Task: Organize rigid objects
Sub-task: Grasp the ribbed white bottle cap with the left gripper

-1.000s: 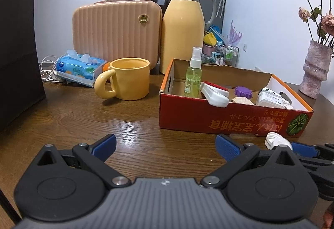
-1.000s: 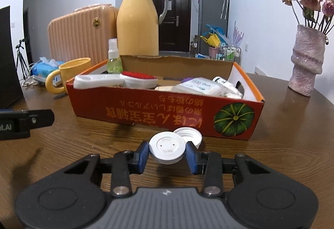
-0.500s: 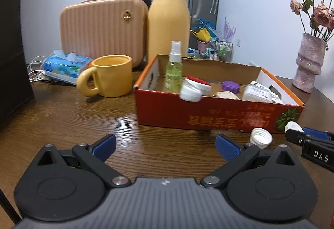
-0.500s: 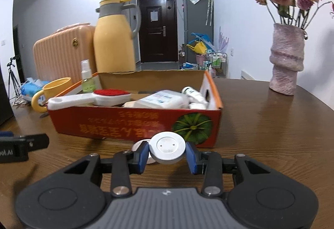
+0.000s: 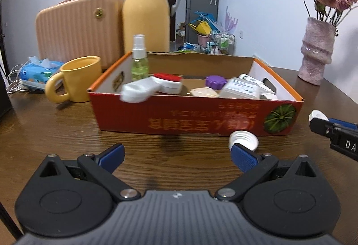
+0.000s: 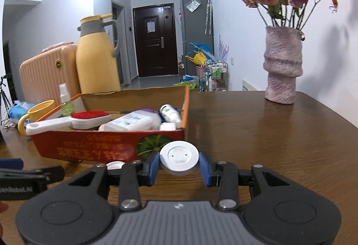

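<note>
Left gripper (image 5: 176, 152) gapes with nothing in it; my right gripper (image 6: 179, 165) pinches a white cap (image 6: 179, 158) before the box (image 5: 197, 117) (its print unreadable) holding spray bottle (image 5: 139, 59), brush (image 6: 71, 122), purple lid (image 5: 216, 81).

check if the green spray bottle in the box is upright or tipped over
Upright: the green spray bottle stands with its nozzle on top in the red box's corner.

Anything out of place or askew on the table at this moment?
Yes: a white ribbed cap lies loose on the table in front of the red box, and the white brush handle overhangs the box's front edge.
</note>
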`<state>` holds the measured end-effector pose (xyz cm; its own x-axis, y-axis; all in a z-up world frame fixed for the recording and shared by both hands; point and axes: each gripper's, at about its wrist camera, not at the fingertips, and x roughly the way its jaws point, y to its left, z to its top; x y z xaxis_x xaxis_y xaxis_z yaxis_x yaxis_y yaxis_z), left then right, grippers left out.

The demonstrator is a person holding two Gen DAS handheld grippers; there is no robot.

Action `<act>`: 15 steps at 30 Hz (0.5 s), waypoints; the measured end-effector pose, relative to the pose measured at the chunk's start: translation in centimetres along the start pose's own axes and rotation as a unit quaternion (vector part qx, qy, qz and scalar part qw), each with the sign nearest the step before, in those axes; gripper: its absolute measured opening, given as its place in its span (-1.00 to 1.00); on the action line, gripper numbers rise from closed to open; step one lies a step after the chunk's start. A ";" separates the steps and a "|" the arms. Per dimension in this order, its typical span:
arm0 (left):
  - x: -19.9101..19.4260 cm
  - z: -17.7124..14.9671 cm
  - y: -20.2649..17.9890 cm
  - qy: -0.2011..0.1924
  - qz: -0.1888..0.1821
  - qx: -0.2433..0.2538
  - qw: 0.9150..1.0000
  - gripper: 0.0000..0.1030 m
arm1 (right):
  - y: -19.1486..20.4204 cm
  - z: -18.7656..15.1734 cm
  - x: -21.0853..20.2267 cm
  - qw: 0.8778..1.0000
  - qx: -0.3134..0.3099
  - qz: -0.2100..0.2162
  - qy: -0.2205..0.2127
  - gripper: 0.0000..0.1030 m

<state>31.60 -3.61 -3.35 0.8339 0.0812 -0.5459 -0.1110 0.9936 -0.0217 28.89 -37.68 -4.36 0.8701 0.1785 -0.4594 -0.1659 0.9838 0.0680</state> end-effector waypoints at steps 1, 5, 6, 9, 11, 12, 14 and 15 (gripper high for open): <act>0.2 0.0 -0.5 0.001 -0.001 0.002 1.000 1.00 | -0.3 0.0 0.0 1.000 0.002 -0.002 -0.002 -0.27; 0.8 0.1 -2.5 0.004 -0.004 0.011 1.000 1.00 | -1.8 0.3 -0.1 1.000 0.008 -0.006 -0.005 -0.27; 1.0 0.1 -2.9 0.005 -0.005 0.013 1.000 1.00 | -2.2 0.3 -0.1 1.000 0.010 -0.007 -0.006 -0.27; 1.6 0.2 -4.2 0.011 -0.003 0.016 1.000 1.00 | -3.1 0.5 -0.1 1.000 0.014 -0.011 -0.008 -0.27; 2.0 0.2 -4.9 0.015 -0.002 0.016 1.000 1.00 | -3.7 0.5 -0.1 1.000 0.015 -0.013 -0.008 -0.27; 2.2 0.3 -5.1 0.016 -0.001 0.018 1.000 1.00 | -3.9 0.5 0.0 1.000 0.016 -0.014 -0.008 -0.27; 2.6 0.4 -5.8 0.018 0.001 0.020 1.000 1.00 | -4.4 0.6 0.0 1.000 0.016 -0.019 -0.007 -0.27; 2.8 0.4 -6.1 0.020 0.002 0.020 1.000 1.00 | -4.6 0.6 0.1 1.000 0.016 -0.021 -0.007 -0.27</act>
<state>34.86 -9.41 -4.38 0.8114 0.0822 -0.5787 -0.0914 0.9957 0.0134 30.03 -42.15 -4.19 0.8823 0.1365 -0.4505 -0.1139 0.9905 0.0769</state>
